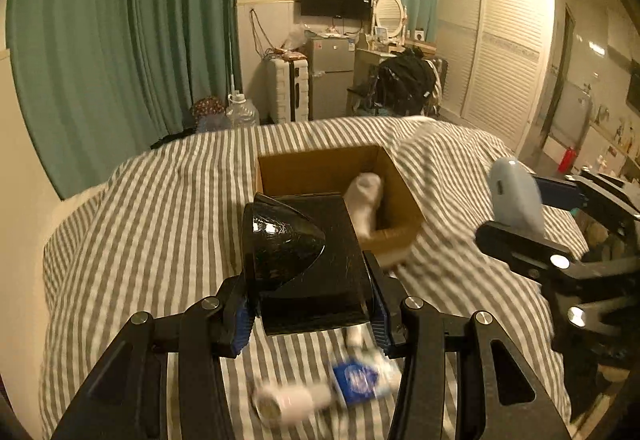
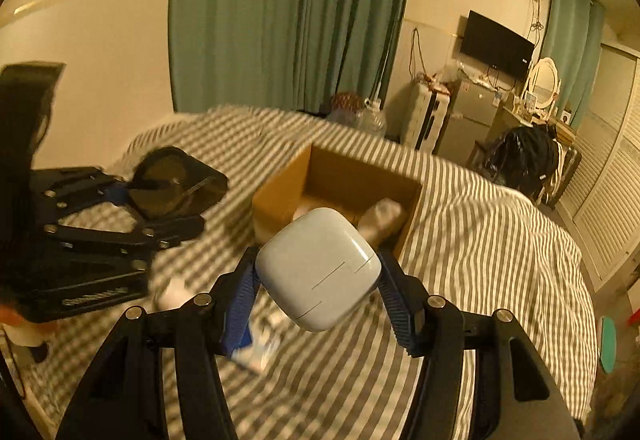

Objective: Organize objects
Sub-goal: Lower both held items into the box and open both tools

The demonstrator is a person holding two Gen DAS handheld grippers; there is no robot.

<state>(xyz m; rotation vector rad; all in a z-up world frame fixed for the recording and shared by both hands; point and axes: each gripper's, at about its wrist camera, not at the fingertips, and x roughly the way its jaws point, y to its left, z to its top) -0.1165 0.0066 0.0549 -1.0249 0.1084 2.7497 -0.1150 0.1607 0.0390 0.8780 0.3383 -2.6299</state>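
Note:
My left gripper (image 1: 310, 314) is shut on a glossy black case (image 1: 304, 260) with a pointed lid, held above the striped bed just short of an open cardboard box (image 1: 320, 166). A white sock (image 1: 366, 200) lies inside the box. My right gripper (image 2: 318, 298) is shut on a pale blue rounded case (image 2: 320, 268), held above the bed near the box (image 2: 340, 176). The right gripper also shows at the right of the left wrist view (image 1: 516, 212), and the left gripper with its black case (image 2: 176, 180) shows at the left of the right wrist view.
On the striped duvet (image 1: 140, 240) below the left gripper lie a white roll (image 1: 284, 402) and a blue-and-white packet (image 1: 358, 380). Beyond the bed are green curtains (image 1: 120, 40), a suitcase (image 1: 286, 88), a small fridge (image 1: 332, 76) and a chair with a black bag (image 1: 404, 80).

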